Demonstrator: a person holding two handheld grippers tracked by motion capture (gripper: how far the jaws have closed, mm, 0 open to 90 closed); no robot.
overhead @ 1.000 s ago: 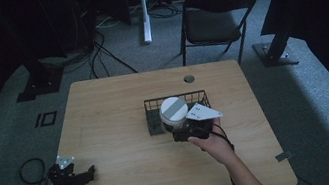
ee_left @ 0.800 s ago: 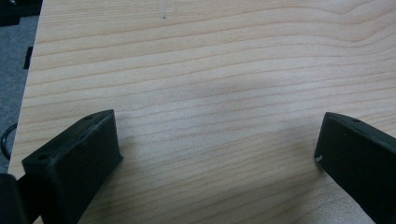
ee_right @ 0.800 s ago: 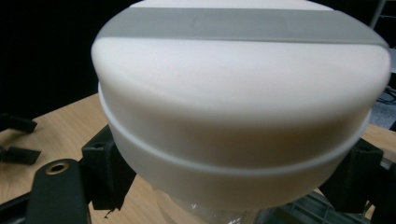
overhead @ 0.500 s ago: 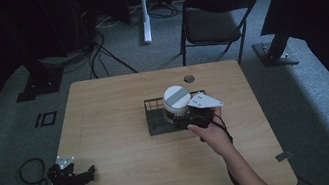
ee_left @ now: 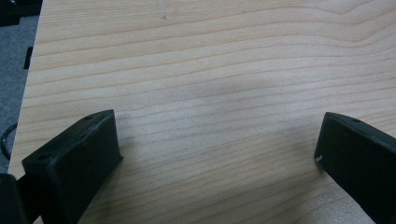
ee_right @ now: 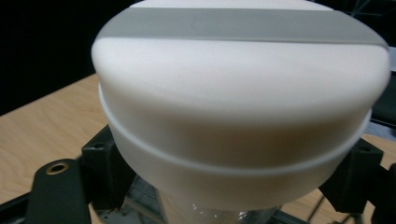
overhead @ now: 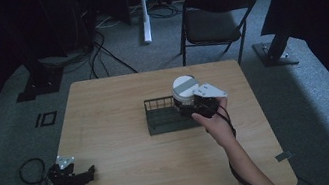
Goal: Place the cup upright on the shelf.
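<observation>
My right gripper [overhead: 190, 106] is closed on a white jar [overhead: 185, 89]. It has a round white lid with one grey stripe across the top. In the right gripper view the jar [ee_right: 238, 107] stands upright between my two black jaws, which press on it from both sides below the lid, and under the lid I see a little of a clear body. In the high view I hold the jar above the right end of a black wire basket [overhead: 164, 120], which stands near the middle of the wooden table [overhead: 130, 174]. I cannot tell if the bottom of the jar touches the basket.

My left gripper [overhead: 87, 175] rests at the near left corner of the table, well apart from the basket. Its jaws stand wide open, and between them is only bare wood [ee_left: 210, 107].

Behind the table stands a dark folding chair [overhead: 214, 21].
</observation>
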